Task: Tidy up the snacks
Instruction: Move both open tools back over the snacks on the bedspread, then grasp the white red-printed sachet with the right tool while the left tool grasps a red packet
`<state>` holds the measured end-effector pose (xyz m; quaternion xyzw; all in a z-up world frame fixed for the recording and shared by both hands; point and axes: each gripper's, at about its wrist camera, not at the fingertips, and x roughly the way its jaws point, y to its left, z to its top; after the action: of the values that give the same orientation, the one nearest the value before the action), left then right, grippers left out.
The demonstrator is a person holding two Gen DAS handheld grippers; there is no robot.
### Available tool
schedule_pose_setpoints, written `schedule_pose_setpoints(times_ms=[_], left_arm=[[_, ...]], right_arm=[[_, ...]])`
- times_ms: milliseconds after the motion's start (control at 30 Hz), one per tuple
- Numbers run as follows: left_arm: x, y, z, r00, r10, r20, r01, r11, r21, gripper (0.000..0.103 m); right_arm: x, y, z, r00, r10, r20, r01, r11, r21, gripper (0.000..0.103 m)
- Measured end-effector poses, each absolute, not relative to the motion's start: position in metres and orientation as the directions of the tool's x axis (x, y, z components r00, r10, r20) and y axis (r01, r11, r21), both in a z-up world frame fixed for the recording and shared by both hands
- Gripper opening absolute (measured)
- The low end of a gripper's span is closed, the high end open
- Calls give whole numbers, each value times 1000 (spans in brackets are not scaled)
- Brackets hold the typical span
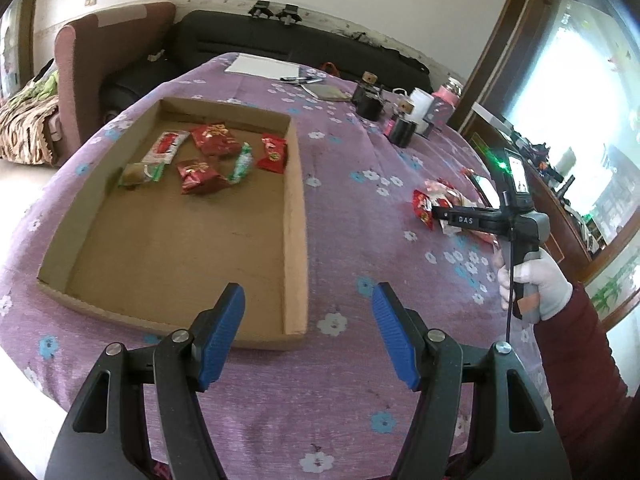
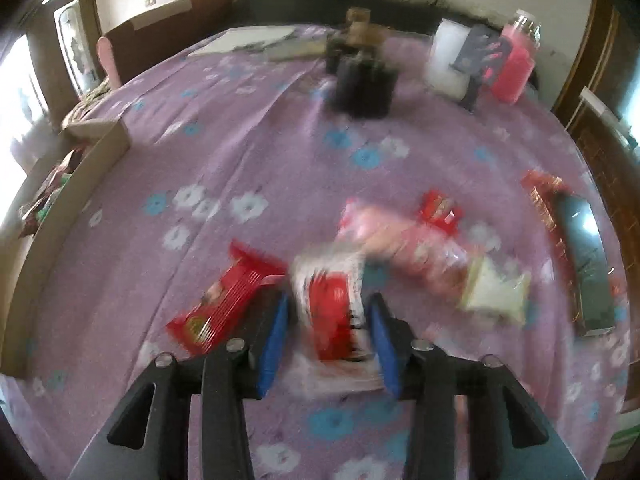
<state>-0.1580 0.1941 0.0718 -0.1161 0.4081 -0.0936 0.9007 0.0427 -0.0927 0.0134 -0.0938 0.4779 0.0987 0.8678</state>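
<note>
Bright window glare; motion-blurred, fisheye-warped right view.

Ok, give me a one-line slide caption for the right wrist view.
Right gripper straddles a red-and-white snack packet on the purple floral tablecloth, with more snacks alongside.

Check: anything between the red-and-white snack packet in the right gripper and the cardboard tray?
Nothing visible. Open purple floral tablecloth lies between the red-and-white snack packet, within the right gripper, and the shallow cardboard tray; only its low wall needs clearing.

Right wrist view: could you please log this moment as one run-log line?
right gripper: around red-and-white snack packet, grip unclear | left gripper: open, empty | cardboard tray: several snacks inside | stage: picking next snack
</note>
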Motion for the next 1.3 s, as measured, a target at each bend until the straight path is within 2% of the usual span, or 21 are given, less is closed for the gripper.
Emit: schedule_pose_setpoints(times_ms=[100, 400, 533, 633, 1000, 1300], left_arm=[[-156, 187, 71, 645, -268, -715, 86, 956, -280, 66], [-137, 148, 69, 594, -308, -743, 154, 950, -271, 66], [-111, 120, 67, 541, -391, -744, 209, 920, -332, 66], [-86, 97, 67, 518, -435, -736, 239, 900, -364, 66], [14, 37, 43, 484, -393, -782, 243, 919, -312, 65], [28, 3, 17, 465, -350, -813, 309, 925, -221, 65]], right_arm=[[28, -96, 13, 508, 94, -856, -238, 971, -34, 33], [-6, -130, 11, 617, 119, -778, -78, 993, 90, 32], [-7, -150, 11, 623, 181, -761, -44, 979, 197, 33], [-9, -153, 12, 626, 189, -756, -37, 976, 213, 33], [-7, -156, 10, 618, 219, -755, -41, 968, 247, 33], [-6, -160, 10, 613, 230, -755, -37, 964, 264, 33]])
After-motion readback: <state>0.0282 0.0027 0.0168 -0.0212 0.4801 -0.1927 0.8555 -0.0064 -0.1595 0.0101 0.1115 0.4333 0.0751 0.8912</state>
